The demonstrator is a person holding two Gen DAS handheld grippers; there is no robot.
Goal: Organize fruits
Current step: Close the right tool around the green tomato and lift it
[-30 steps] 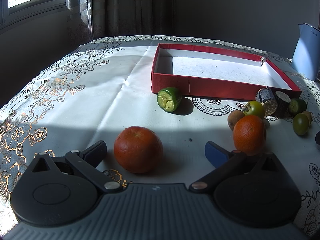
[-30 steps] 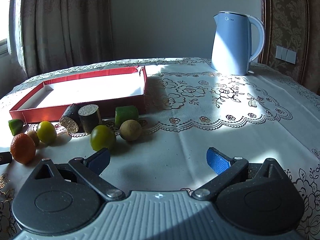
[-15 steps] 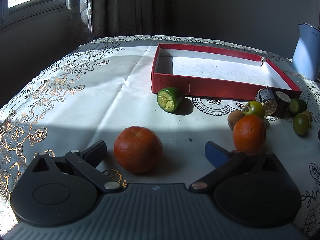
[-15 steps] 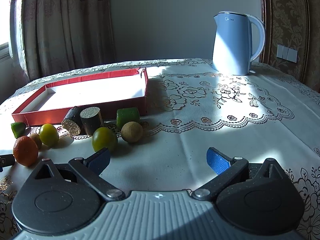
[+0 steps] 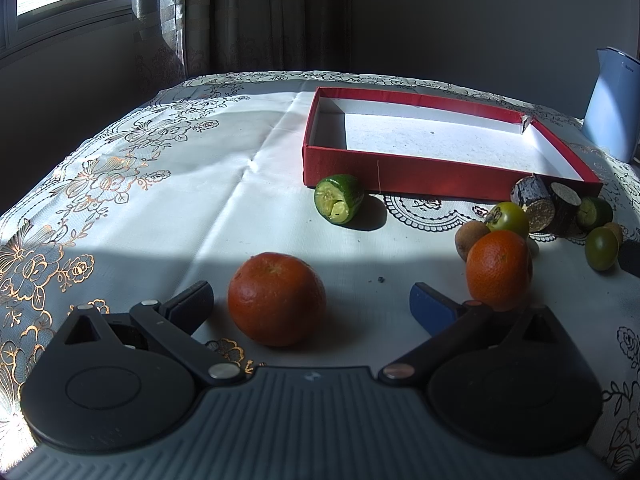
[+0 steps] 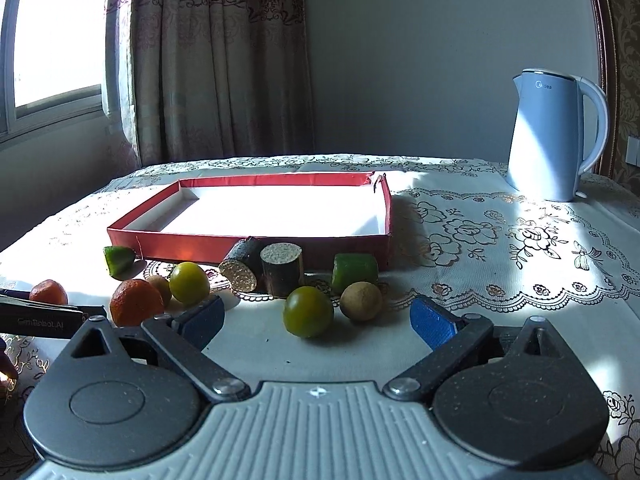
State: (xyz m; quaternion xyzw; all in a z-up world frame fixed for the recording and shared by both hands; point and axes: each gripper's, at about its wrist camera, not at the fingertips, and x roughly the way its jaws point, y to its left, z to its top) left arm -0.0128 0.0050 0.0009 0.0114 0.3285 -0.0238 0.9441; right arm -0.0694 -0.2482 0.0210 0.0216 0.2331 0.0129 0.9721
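With both jaws spread, left tool (image 5: 310,296) brackets orange (image 5: 277,298), right tool (image 6: 316,316) empty, for boxing into red tray (image 5: 400,170).

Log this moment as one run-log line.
left claw: open, around orange, not closed | right claw: open, behind green fruit | red tray: no fruit inside | phase: pre-grasp
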